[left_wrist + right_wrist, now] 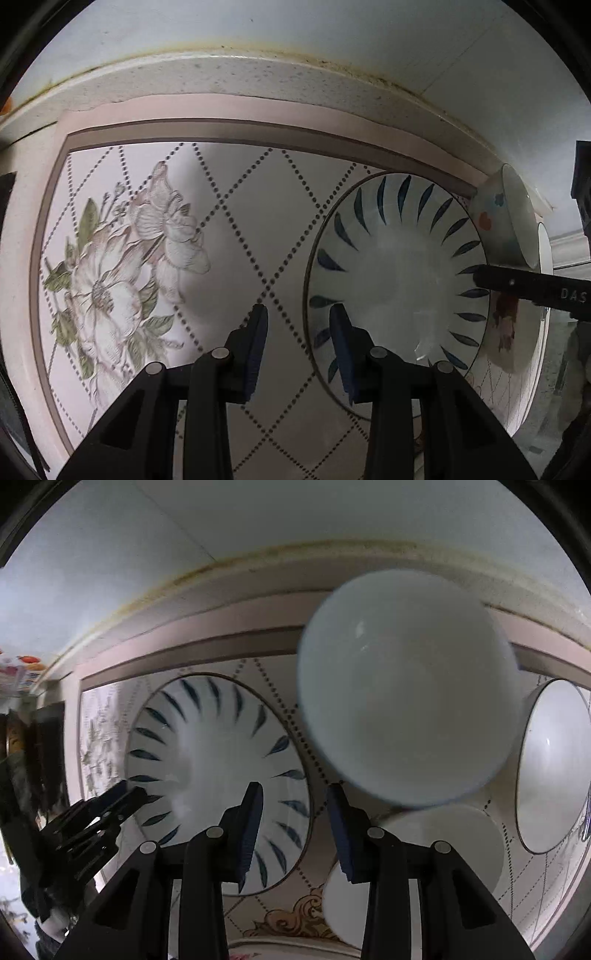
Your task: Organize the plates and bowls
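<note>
Surface: floral mat (110, 280) on counter.
Plates: one, blue-leaf plate (218, 775).
Bowls: three, white bowl (406, 686) blurred.
Left gripper (298, 347): parted, empty.
Right gripper (293, 827): parted, empty.

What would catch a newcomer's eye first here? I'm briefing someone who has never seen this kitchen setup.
Most likely the plate with dark blue leaf strokes lying flat on the floral, diamond-dotted mat, just right of the left gripper. In the right wrist view, a big plain white bowl looms blurred above the right gripper, apparently over a white dish. Both grippers' jaws have nothing between them.
</note>
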A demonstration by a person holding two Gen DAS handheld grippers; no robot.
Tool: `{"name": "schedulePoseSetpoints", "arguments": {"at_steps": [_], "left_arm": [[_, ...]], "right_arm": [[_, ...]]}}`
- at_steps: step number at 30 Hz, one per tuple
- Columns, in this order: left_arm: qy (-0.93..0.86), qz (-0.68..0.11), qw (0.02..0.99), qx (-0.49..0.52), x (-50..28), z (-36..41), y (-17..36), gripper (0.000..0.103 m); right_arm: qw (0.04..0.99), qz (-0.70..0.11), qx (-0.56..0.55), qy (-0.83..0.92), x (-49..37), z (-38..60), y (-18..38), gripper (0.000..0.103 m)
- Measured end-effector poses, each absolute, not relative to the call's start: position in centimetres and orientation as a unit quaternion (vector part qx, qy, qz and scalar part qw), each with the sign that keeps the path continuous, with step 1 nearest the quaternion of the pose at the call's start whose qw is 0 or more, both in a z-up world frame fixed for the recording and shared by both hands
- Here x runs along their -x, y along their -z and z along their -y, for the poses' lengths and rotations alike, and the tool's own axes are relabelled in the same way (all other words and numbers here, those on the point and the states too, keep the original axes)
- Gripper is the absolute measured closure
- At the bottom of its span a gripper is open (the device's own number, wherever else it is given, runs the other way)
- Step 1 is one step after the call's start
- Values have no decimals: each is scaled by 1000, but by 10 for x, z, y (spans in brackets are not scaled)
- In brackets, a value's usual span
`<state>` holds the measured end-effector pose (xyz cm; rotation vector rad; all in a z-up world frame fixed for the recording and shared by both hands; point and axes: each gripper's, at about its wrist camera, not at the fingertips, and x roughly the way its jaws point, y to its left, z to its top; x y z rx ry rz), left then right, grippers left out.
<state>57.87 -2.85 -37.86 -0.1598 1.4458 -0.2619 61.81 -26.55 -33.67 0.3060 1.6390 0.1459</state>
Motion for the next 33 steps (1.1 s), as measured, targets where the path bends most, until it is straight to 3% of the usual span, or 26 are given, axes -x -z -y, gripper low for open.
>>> {"name": "schedulePoseSetpoints", "arguments": {"at_steps": [3,5,8,17,33], "left_arm": [[127,-658,737,81,-585,30,386,71],[137,-655,740,77,-585,31,386,72],[149,-655,737,70,-584,39,388,81],[123,-648,749,67,-577,29,380,81],[126,-619,774,42,-500,14,302,81]], "right_arm": [[669,-730,-122,-63,-624,261,343,66],[671,-730,-116,-65,-623,259,344,73],[672,-733,-88,-64,-620,253,348,76],[668,-733,-101,-79,-616,248,344,85],[680,-712,-118,-129,-574,274,279,85]]}}
